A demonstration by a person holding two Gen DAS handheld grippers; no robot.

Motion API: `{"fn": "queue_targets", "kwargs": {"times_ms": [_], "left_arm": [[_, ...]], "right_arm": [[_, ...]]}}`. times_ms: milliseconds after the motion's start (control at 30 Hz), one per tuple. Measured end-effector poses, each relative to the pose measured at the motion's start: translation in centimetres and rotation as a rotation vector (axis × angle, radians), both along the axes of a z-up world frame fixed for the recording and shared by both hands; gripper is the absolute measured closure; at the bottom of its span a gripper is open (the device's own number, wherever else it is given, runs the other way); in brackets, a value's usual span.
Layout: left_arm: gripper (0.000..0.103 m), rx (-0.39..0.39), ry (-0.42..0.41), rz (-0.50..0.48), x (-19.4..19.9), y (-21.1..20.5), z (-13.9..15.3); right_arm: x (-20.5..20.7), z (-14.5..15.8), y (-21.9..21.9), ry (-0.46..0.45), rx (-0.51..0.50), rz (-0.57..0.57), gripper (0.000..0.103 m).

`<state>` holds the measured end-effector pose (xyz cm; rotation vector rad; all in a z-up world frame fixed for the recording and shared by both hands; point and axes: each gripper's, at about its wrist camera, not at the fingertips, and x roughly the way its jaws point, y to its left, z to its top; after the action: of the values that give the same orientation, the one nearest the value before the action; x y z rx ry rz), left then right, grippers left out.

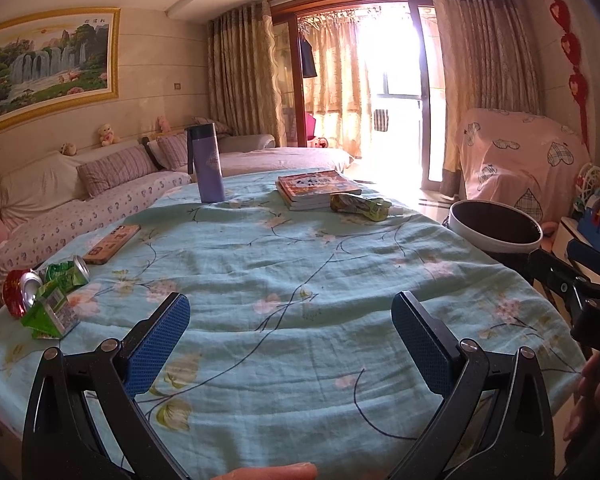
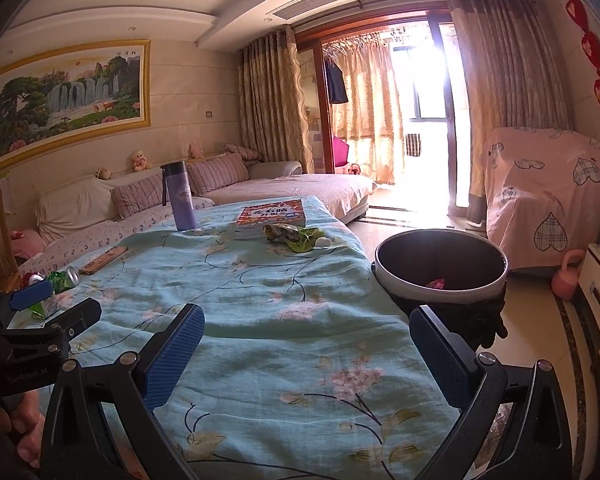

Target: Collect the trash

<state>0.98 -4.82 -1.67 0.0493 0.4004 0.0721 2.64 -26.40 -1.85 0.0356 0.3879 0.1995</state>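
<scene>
1. Tablecloth (image 1: 300, 280), pale blue with printed blossoms and branches, covered the table and lay rumpled in soft folds.
2. Trash sat at the table's left edge: a crushed red can (image 1: 18, 290), a crushed green can (image 1: 66, 274) and a green carton (image 1: 50, 314), all clustered together. A crumpled green wrapper (image 1: 360, 206) lay at the far side, touching a stack of books (image 1: 316, 190).
3. A purple flask (image 1: 206, 164) stood upright at the far edge; a phone (image 1: 112, 244) lay flat near the cans.
4. The trash bin (image 2: 440, 268), white-rimmed, stood just beside the table's right edge with a pink scrap inside.
5. The left gripper (image 1: 290, 344) and right gripper (image 2: 306, 354) both hovered over the cloth, jaws spread wide, grasping nothing.
6. Behind were a covered sofa (image 1: 100, 204), a waterfall painting (image 1: 48, 64) and sunlit curtains (image 1: 484, 64).
</scene>
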Motion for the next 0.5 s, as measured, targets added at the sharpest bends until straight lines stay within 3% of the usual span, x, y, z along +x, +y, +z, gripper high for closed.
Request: {"fn": "queue_targets", "kwargs": {"times_ms": [500], "left_arm": [[0.0,0.0,-0.004,-0.011,-0.24,0.05,-0.18]], "right_arm": [[-0.34,0.23,-0.04,-0.005,0.009,0.0,0.0]]}}
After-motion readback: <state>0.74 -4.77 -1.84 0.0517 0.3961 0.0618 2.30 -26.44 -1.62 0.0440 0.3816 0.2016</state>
